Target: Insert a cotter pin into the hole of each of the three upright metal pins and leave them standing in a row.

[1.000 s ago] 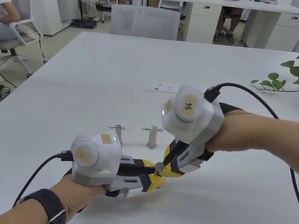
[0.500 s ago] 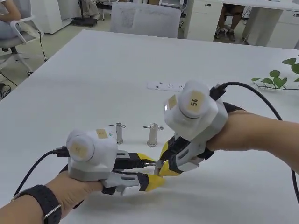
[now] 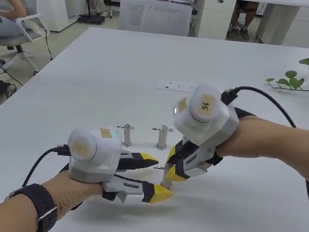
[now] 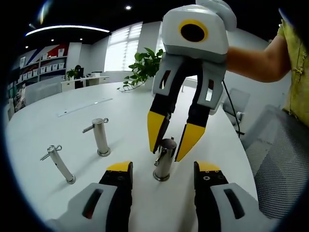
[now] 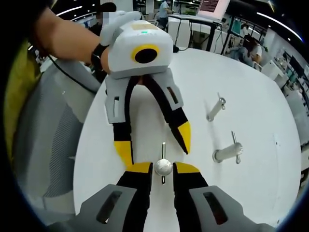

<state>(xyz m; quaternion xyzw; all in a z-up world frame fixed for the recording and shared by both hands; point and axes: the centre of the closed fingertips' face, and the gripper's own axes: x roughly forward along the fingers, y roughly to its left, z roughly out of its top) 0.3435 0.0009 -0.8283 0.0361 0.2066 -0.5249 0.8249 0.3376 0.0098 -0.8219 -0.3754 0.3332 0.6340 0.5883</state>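
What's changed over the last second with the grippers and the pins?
The left gripper has opened its jaws wide beside the near pin. The right gripper stays straddling that pin's head. The left rear pin and right rear pin stand as before, cotter pins in.

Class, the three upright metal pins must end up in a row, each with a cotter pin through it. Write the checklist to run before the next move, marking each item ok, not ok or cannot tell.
1. Nearest short silver metal pin upright on the white table: ok.
2. Thin wire cotter pin through its hole: ok.
3. Right gripper tongs hugging that pin's head: ok.
4. Left gripper tongs open, off the pin: ok.
5. Two far silver pins upright, each with a cotter pin through: ok.
6. All three in one row: not ok; the nearest stands in front of the others.
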